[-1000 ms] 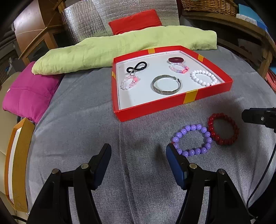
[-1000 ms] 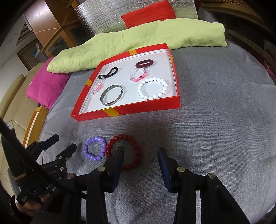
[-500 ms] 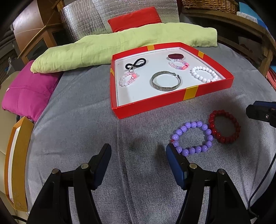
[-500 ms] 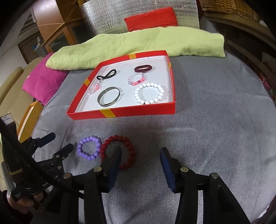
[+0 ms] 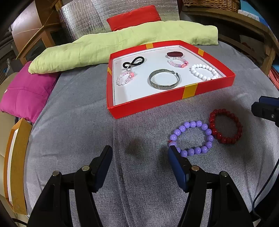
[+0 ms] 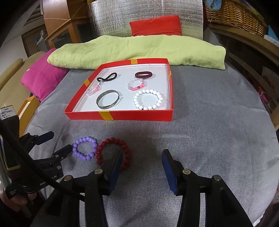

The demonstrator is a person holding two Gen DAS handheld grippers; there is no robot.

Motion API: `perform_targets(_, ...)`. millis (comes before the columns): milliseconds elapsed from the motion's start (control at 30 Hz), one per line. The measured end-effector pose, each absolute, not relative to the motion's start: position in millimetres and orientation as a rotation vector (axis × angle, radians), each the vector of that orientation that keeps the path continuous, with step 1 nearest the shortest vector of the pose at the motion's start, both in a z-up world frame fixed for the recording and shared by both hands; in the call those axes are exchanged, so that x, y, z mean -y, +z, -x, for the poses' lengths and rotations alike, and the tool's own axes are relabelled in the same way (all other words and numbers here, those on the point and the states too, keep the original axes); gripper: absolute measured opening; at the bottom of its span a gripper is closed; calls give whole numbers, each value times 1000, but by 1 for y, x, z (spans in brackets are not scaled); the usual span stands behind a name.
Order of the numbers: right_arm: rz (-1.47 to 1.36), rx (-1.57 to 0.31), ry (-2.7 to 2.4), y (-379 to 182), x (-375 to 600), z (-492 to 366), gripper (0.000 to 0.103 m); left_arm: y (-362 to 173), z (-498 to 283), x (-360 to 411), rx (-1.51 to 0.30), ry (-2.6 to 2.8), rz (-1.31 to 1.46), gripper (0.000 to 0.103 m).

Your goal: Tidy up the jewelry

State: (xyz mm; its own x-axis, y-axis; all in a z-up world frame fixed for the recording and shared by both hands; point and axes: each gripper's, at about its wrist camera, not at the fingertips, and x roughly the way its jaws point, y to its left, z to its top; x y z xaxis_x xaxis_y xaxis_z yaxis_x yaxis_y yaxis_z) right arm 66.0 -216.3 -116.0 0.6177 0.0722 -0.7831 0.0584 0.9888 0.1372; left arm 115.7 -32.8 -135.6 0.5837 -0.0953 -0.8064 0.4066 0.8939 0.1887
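On the grey cloth, a purple bead bracelet (image 5: 192,124) (image 6: 84,139) and a dark red bead bracelet (image 5: 225,140) (image 6: 111,139) lie touching side by side. They rest in front of a red box tray (image 5: 188,91) (image 6: 122,116). The tray holds a white bead bracelet (image 6: 148,107), a silver bangle (image 6: 108,105), two pink bead bracelets, a black hair tie and a dark red ring. My left gripper (image 5: 139,152) (image 6: 59,142) is open, just left of the purple bracelet. My right gripper (image 6: 142,153) is open and holds nothing. Its left finger covers the red bracelet's right edge.
A long green pillow (image 6: 139,50) lies behind the tray, with a red cushion (image 6: 155,26) further back and a magenta cushion (image 5: 26,94) to the left. An orange-edged box (image 5: 15,157) stands at the cloth's left edge. A wicker basket (image 6: 235,14) sits on wooden shelving to the right.
The right gripper's jaws have widened a little and its view has rolled level, still over the red bracelet. The left gripper and both loose bracelets have stayed put.
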Motion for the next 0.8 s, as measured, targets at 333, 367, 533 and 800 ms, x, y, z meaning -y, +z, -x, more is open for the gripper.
perform_targets(333, -133, -907, 7, -117, 212, -66, 50, -135, -114, 34, -903, -308, -378, 67)
perform_targets(367, -132, -908, 7, -117, 212, -66, 50, -135, -114, 34, -903, -308, -378, 67)
perform_targets(533, -129, -910, 8, -118, 211, -66, 51, -136, -114, 34, -903, -306, -379, 67)
perform_targets(800, -131, -912, 9, -118, 212, -66, 51, -136, -115, 34, -903, -304, -385, 67)
